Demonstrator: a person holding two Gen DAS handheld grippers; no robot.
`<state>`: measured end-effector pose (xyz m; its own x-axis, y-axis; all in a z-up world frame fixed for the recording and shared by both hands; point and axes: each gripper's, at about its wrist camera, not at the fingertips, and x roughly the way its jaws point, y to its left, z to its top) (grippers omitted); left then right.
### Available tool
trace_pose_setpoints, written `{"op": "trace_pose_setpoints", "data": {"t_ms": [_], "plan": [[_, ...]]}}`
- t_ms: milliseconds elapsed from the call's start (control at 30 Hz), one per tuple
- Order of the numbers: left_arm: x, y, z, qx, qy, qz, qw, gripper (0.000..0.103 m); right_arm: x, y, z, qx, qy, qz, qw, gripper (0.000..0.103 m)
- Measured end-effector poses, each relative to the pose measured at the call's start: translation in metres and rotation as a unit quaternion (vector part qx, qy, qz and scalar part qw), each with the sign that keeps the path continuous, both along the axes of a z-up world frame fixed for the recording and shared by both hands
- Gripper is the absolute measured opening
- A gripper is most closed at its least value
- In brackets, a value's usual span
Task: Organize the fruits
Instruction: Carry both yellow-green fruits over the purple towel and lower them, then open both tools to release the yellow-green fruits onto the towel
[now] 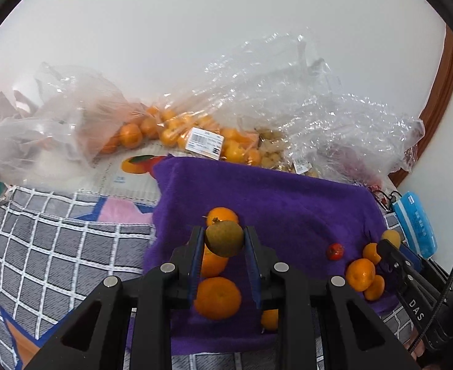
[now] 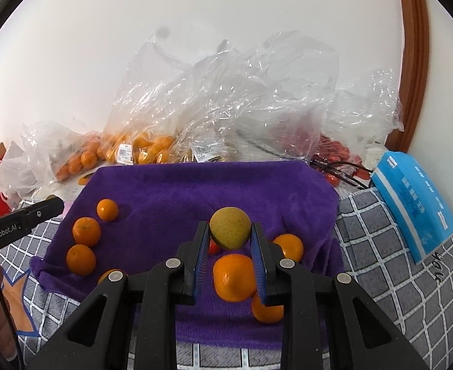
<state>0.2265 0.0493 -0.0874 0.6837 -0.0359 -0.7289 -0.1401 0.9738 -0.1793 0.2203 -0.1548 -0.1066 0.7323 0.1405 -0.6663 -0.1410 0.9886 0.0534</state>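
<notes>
Between the blue-padded fingers of your left gripper (image 1: 225,237) sits a round, brownish-green fruit (image 1: 225,238) with a dull, finely speckled skin and a small dry stem stub on top; the jaws are clamped on its sides, holding it above a purple towel (image 1: 288,197). Your right gripper (image 2: 230,232) pinches a similar fruit, a yellow-green one (image 2: 230,232), smooth and matte, slightly egg-shaped, also lifted above the towel. In the left wrist view that same right gripper (image 1: 388,242) shows at the far right with a pale yellow fruit at its tip.

Below each held fruit, mandarins lie on the plush, deep-piled cloth. Under the left gripper a glossy mandarin (image 1: 218,297) rests with others just beside it. Under the right gripper a large mandarin (image 2: 234,277) sits between the fingers, lower down, with two more touching or near it. A loose row of three mandarins (image 2: 86,231) lies on the towel's left side in the right wrist view. A small shiny red fruit (image 1: 335,251) sits alone on the cloth.

Behind the towel, crinkled clear plastic bags (image 2: 226,98) hold more orange fruit (image 1: 171,129) and carry white barcode labels. A grey blanket (image 2: 390,265) with a white grid pattern lies under everything, and a flat blue packet (image 2: 414,206) leans at the right.
</notes>
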Motion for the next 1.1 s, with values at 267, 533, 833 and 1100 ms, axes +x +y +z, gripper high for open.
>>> {"op": "trace_pose_setpoints", "data": {"t_ms": [267, 533, 833, 1100], "plan": [[0.012, -0.018, -0.017, -0.004, 0.018, -0.024, 0.9995, 0.025, 0.019, -0.007, -0.013, 0.002, 0.014, -0.009, 1.0, 0.027], [0.017, -0.028, -0.029, -0.013, 0.03, -0.047, 0.9983, 0.025, 0.029, -0.011, -0.024, 0.002, 0.017, -0.018, 1.0, 0.027], [0.023, -0.029, -0.04, -0.021, 0.045, -0.059, 0.997, 0.025, 0.039, -0.009, -0.033, -0.006, 0.03, -0.019, 0.999, 0.027], [0.024, -0.028, -0.051, -0.044, 0.065, -0.06, 0.9951, 0.025, 0.041, -0.006, -0.042, -0.011, 0.041, -0.017, 0.999, 0.027]]}}
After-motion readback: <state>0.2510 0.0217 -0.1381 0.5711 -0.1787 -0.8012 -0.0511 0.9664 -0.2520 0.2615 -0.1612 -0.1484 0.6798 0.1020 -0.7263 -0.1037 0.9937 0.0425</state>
